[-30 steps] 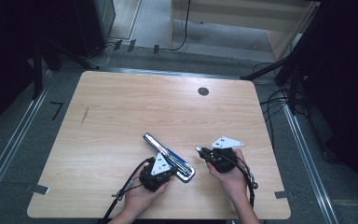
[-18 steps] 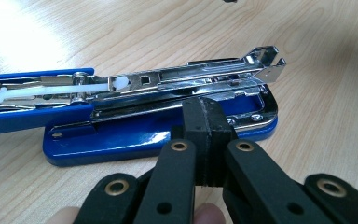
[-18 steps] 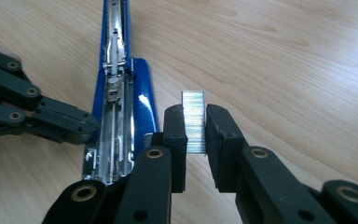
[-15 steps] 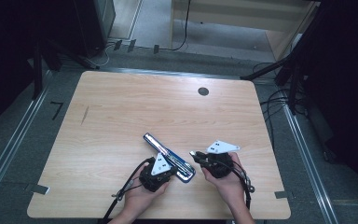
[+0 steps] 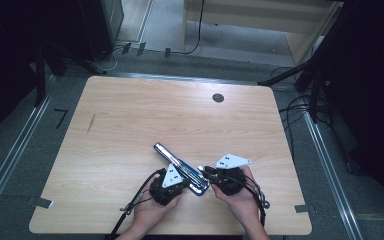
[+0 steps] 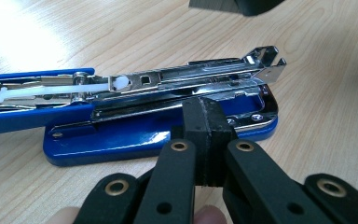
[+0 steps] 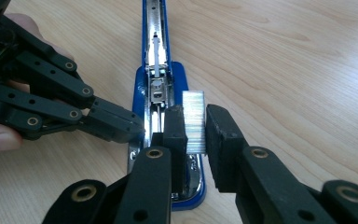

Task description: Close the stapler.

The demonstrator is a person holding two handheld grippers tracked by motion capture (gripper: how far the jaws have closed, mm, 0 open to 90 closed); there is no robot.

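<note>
We see a blue stapler (image 5: 181,168) lying open on a pale wooden table (image 5: 130,130), near its front edge, between two hand-held claws. No brand, label or readable writing shows on it. Its glossy blue base lies flat, and the shiny metal staple channel sits exposed above it, with a white plastic pusher inside. The blue top arm stretches away toward the table's middle.

Our left claw (image 6: 204,140) has its jaws pressed together, with nothing between them, and their tips rest against the edge of the stapler's base. In the right gripper view this left claw comes in from the left, touching the stapler's side.

Our right claw (image 7: 195,127) is clamped on a strip of silver staples (image 7: 194,120), held upright just above the stapler's open channel at its wide end.
</note>
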